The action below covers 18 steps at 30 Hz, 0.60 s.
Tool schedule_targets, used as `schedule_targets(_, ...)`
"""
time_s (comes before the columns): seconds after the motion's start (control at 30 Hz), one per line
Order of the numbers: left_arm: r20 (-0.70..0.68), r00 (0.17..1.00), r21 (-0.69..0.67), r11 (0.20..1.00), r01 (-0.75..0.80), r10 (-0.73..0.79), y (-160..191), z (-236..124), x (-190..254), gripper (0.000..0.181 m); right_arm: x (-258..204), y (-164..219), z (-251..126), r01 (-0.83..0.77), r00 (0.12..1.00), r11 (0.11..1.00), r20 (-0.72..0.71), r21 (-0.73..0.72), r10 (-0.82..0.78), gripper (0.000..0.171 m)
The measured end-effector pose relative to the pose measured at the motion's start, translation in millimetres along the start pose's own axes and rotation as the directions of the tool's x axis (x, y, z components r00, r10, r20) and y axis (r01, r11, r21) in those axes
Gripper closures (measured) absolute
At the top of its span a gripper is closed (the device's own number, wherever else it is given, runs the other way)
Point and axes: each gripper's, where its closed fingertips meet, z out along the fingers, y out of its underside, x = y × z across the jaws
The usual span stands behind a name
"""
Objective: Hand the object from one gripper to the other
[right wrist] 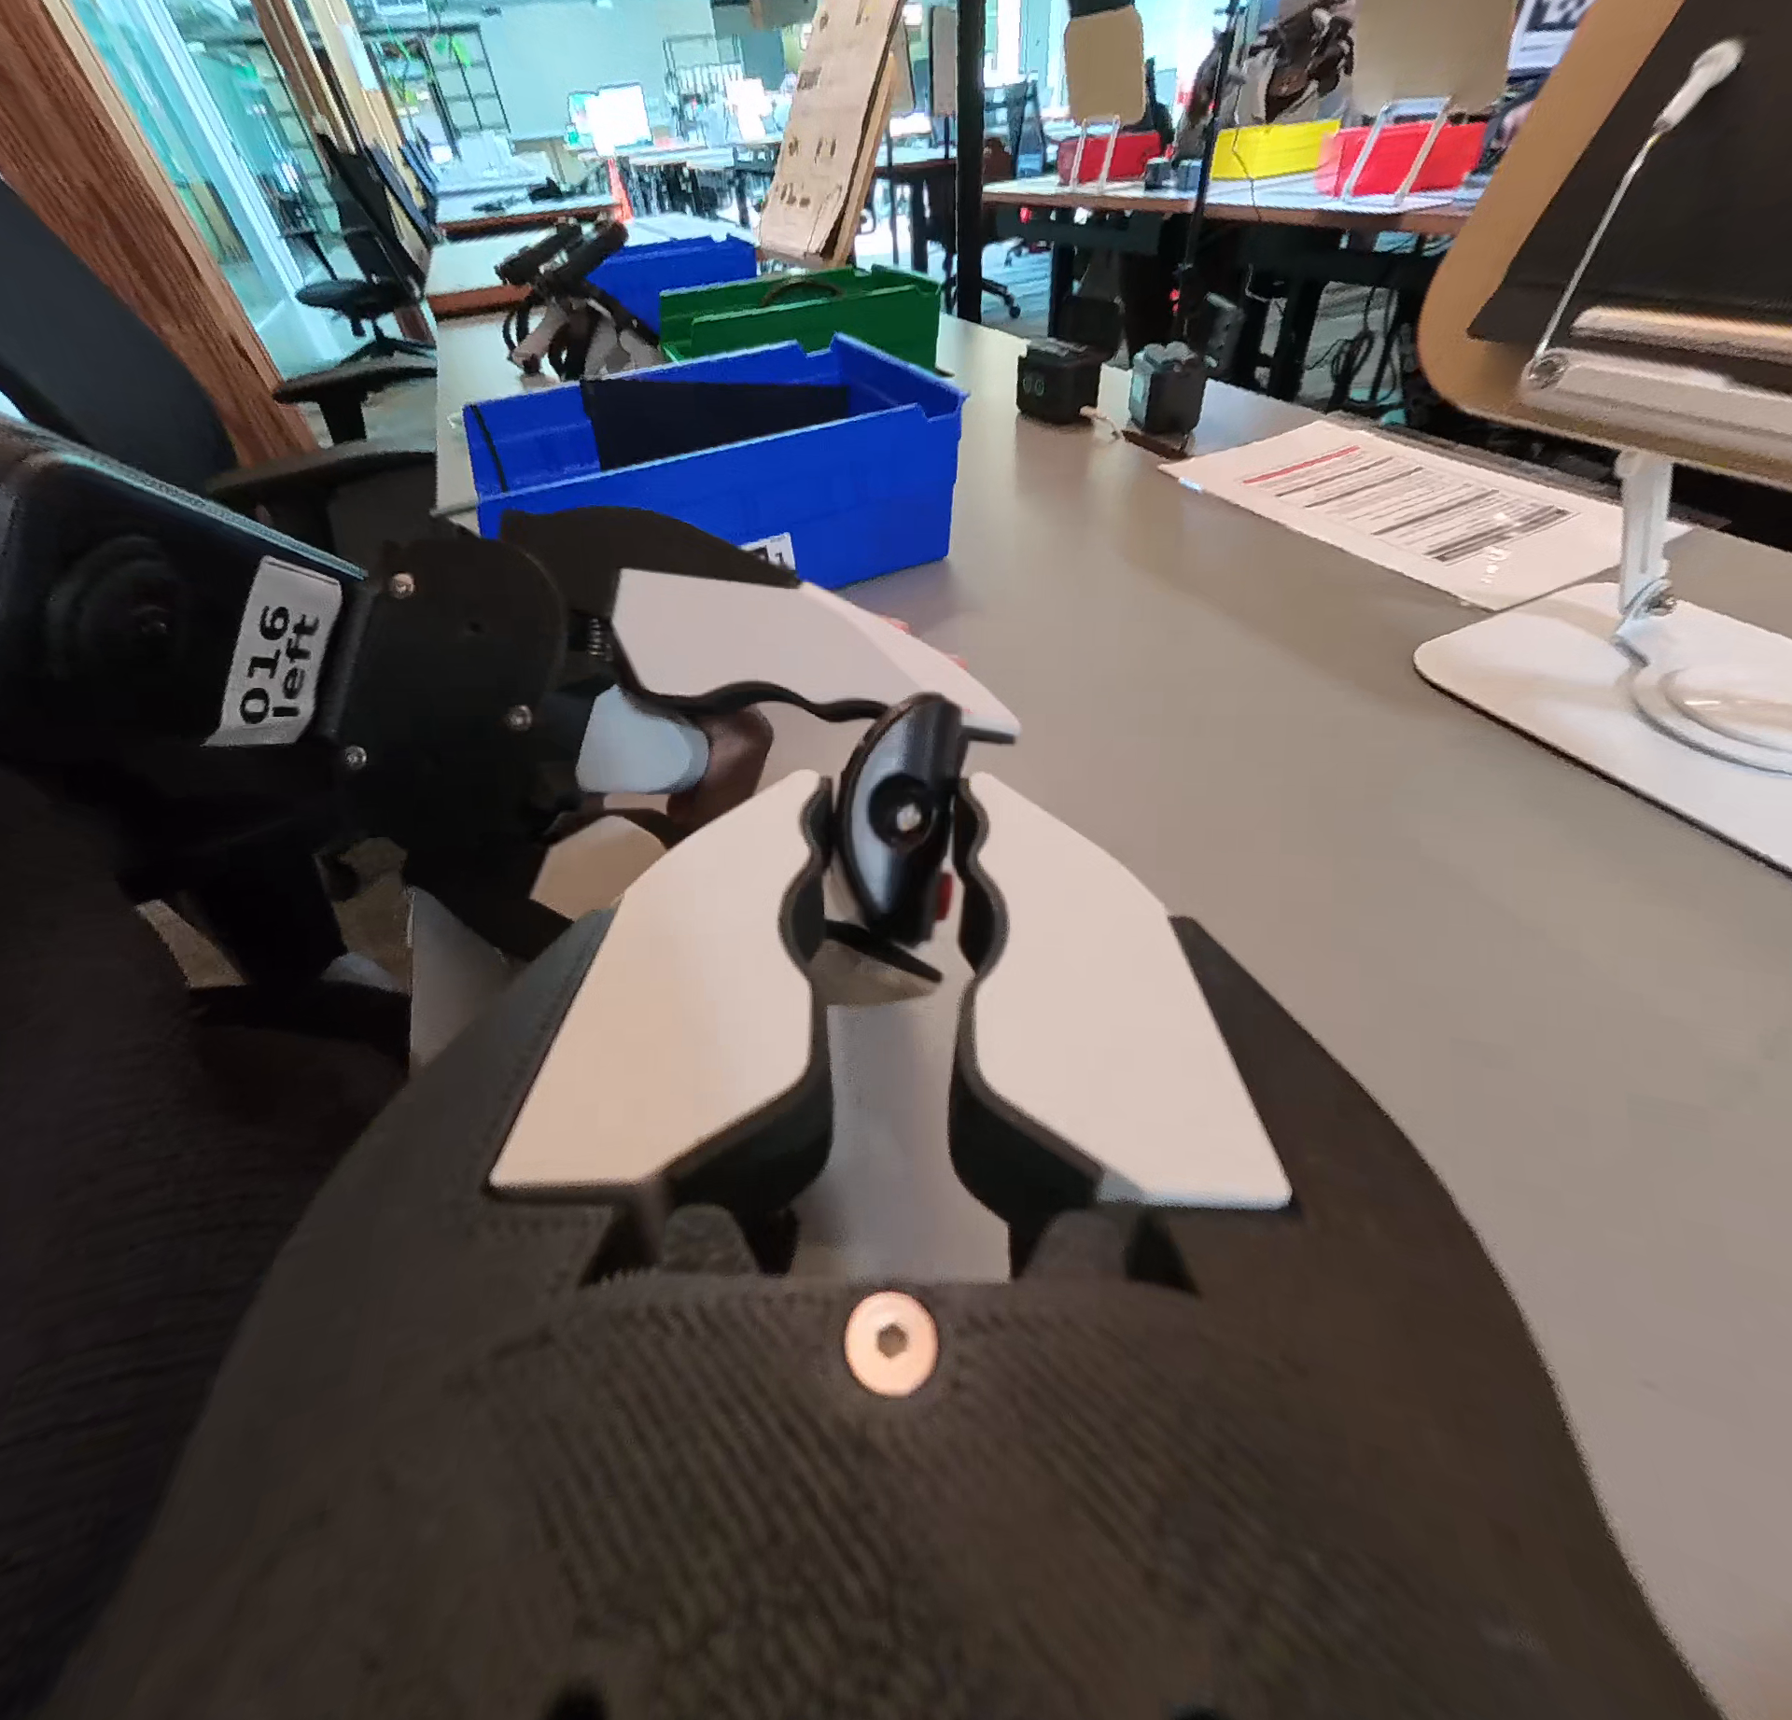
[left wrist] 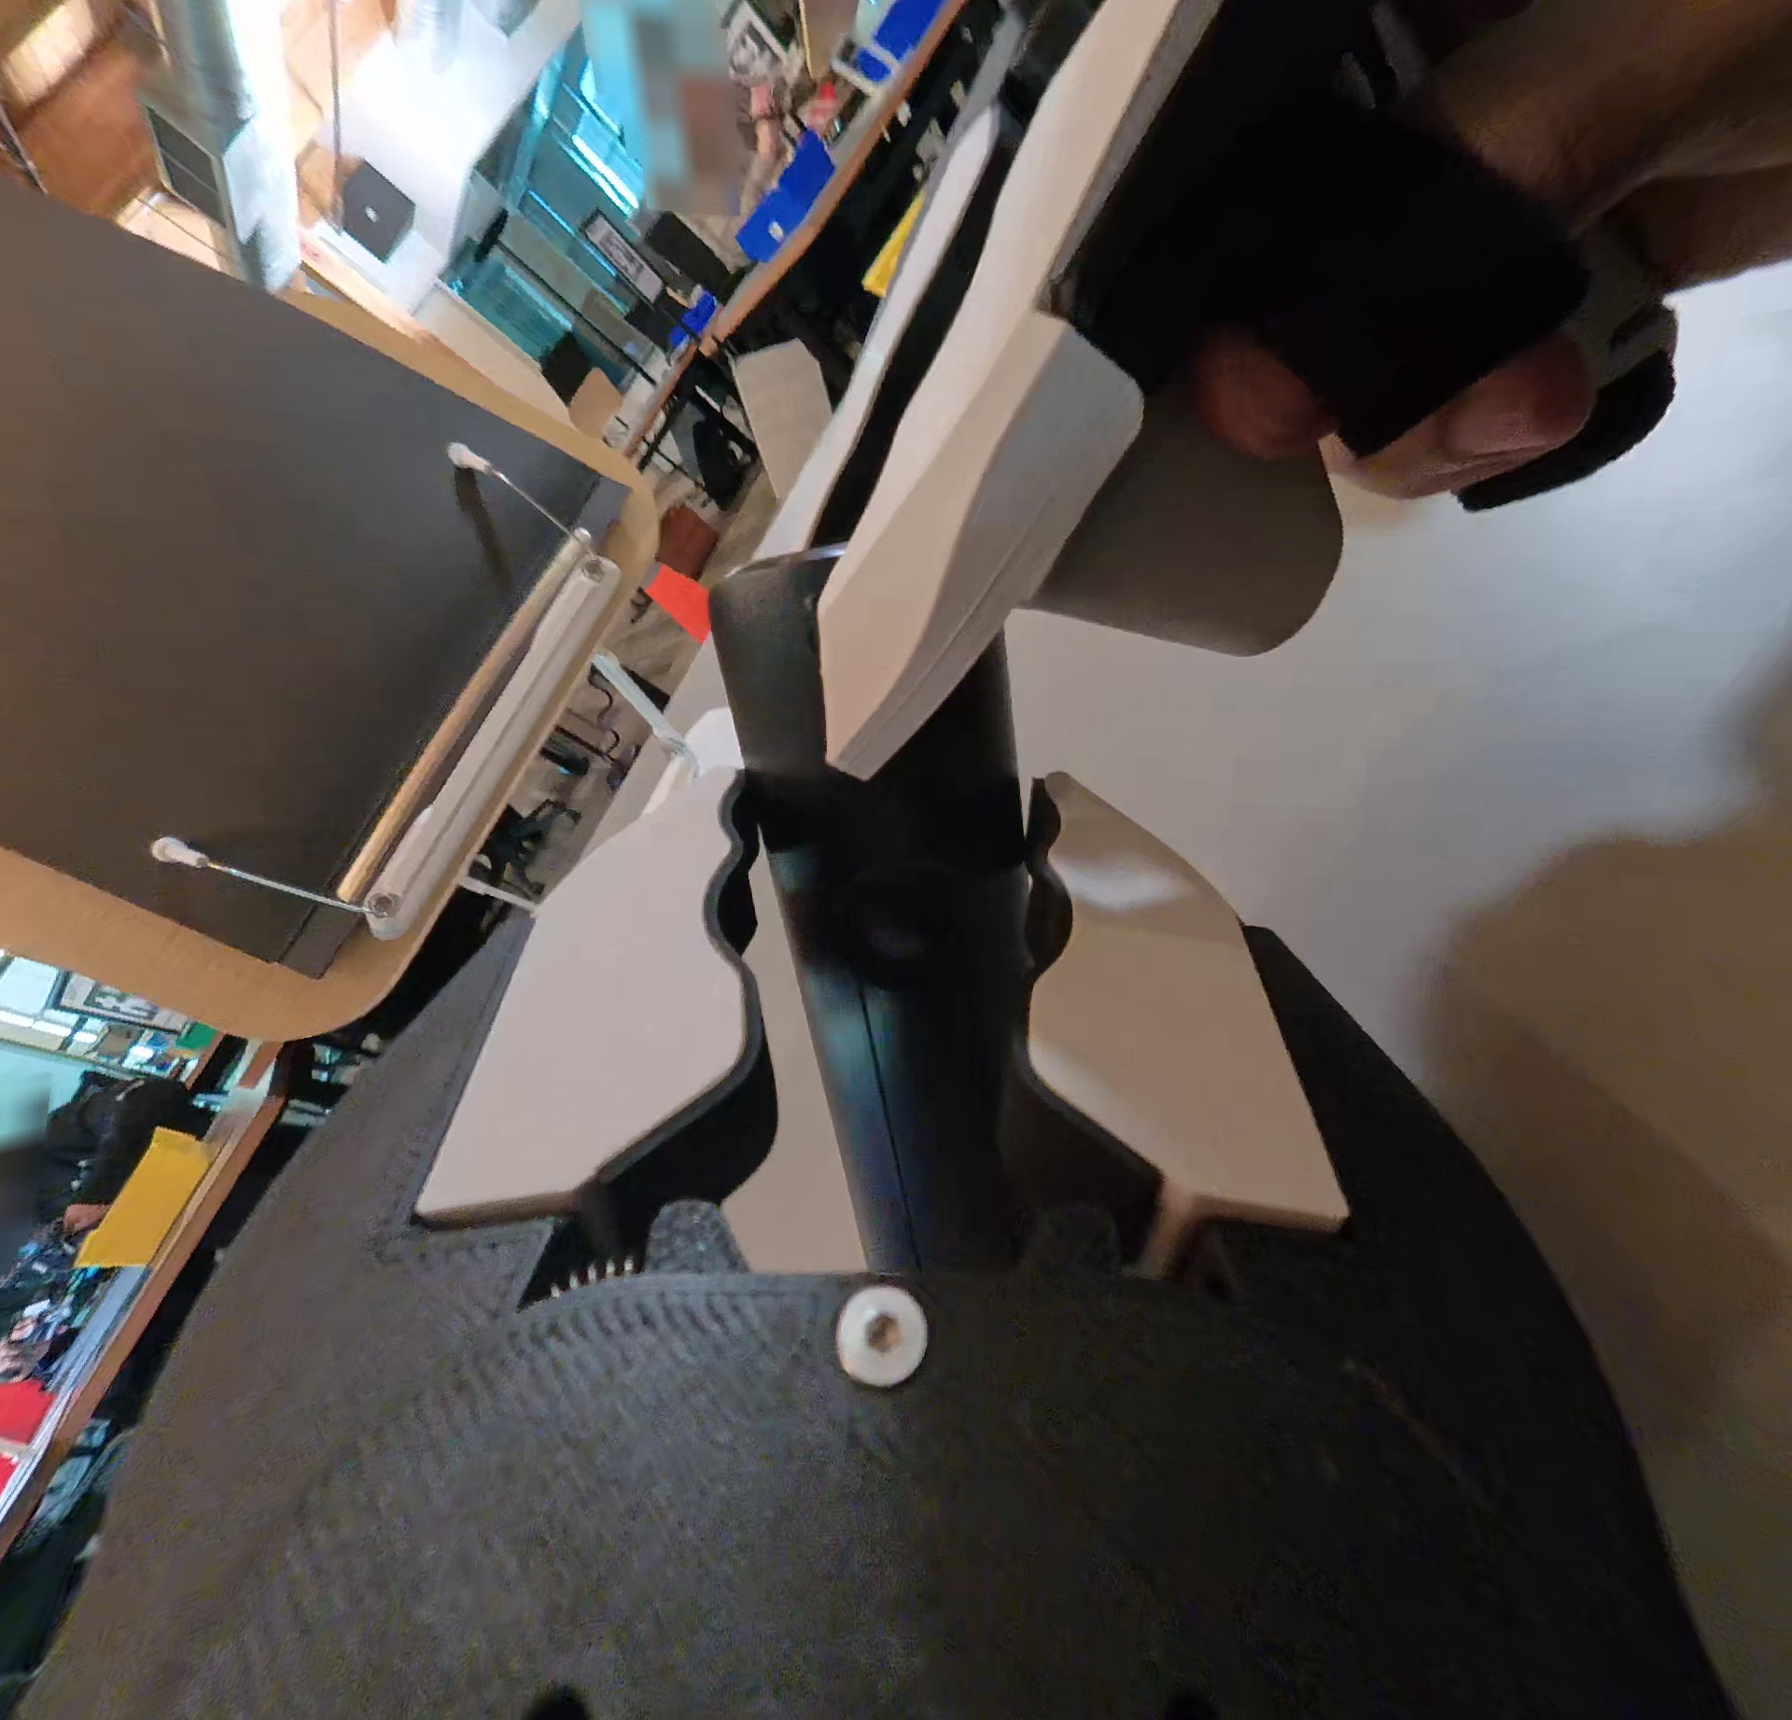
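A black, elongated hand tool with a round screw boss runs forward between my left gripper's white fingers, which are shut on its middle. The right gripper, held by a hand, comes in from the upper right and clamps the tool's far end. In the right wrist view the right gripper is shut on the same tool, which stands on edge between its tips. The left gripper's upper finger reaches in from the left and touches the tool's top. Its lower finger is hidden.
The grey table lies below both grippers. A blue bin and a green bin stand behind. A printed sheet and a black board on a white stand are at the right. The board also shows in the left wrist view. My left and right fingertips are right by each other.
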Motion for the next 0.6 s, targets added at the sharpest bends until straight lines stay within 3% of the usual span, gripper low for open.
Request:
schedule_targets(0.07, 0.003, 1.0, 0.05, 0.999, 0.005, -0.005, -6.9, -3.4, -3.3, 0.128, 5.0, -4.4, -4.3, 0.002, 1.0, 1.0, -0.008, 0.018, -0.002, 0.149)
schedule_targets(0.23, -0.038, 0.999, 0.12, 0.993, -0.002, 0.007, -20.3, -10.7, -0.2, 0.101, 27.1, -12.7, -20.0, -0.043, 0.999, 0.997, -0.03, 0.056, 0.045, 0.149)
schedule_targets(0.47, -0.171, 0.968, 0.156, 0.965, 0.21, -0.183, -18.5, -11.2, -1.4, 0.082, 53.4, -38.4, -53.4, -0.251, 0.967, 0.946, 0.107, 0.206, 0.233, 0.149)
schedule_targets(0.6, -0.206, 0.969, 0.263, 0.946, 0.19, -0.137, -20.3, -19.1, -10.0, 0.081, 70.3, -44.2, -72.1, -0.411, 0.904, 0.877, 0.233, 0.249, 0.357, 0.149)
